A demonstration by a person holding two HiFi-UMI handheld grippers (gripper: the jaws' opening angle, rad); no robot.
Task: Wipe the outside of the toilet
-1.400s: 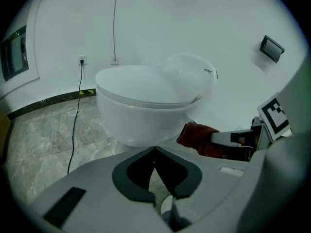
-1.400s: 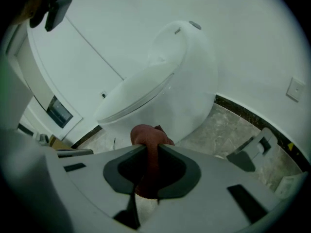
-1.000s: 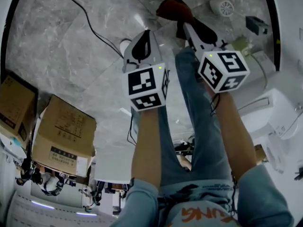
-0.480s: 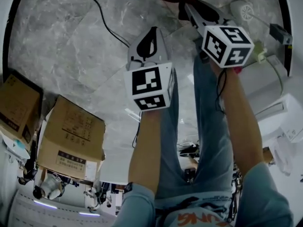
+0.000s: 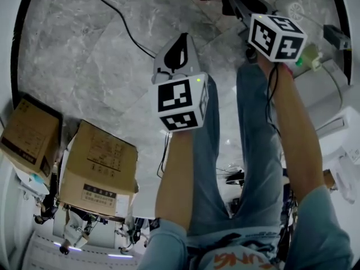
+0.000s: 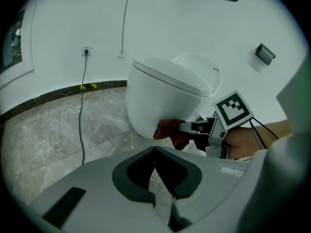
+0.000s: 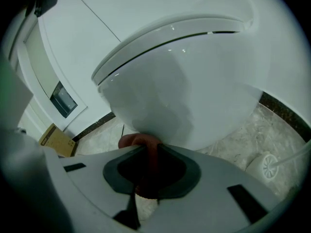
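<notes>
right gripper (image 7: pixel 148 152) clenches a red cloth (image 7: pixel 138 141) at the underside of the toilet (image 7: pixel 184 91); left gripper (image 6: pixel 155 152), closed on nothing, hangs apart from the toilet.

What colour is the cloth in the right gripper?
Dark red. The cloth is clamped in the right gripper and shows best in the left gripper view.

one toilet (image 6: pixel 165 96), one red cloth (image 6: pixel 167 130), one black cable (image 5: pixel 121 27), one wall socket (image 6: pixel 87 50). two cardboard boxes: a smaller box (image 5: pixel 29 133) and a bigger box (image 5: pixel 100 170). two claws: the left claw (image 6: pixel 155 147) and the right claw (image 7: pixel 150 147).
</notes>
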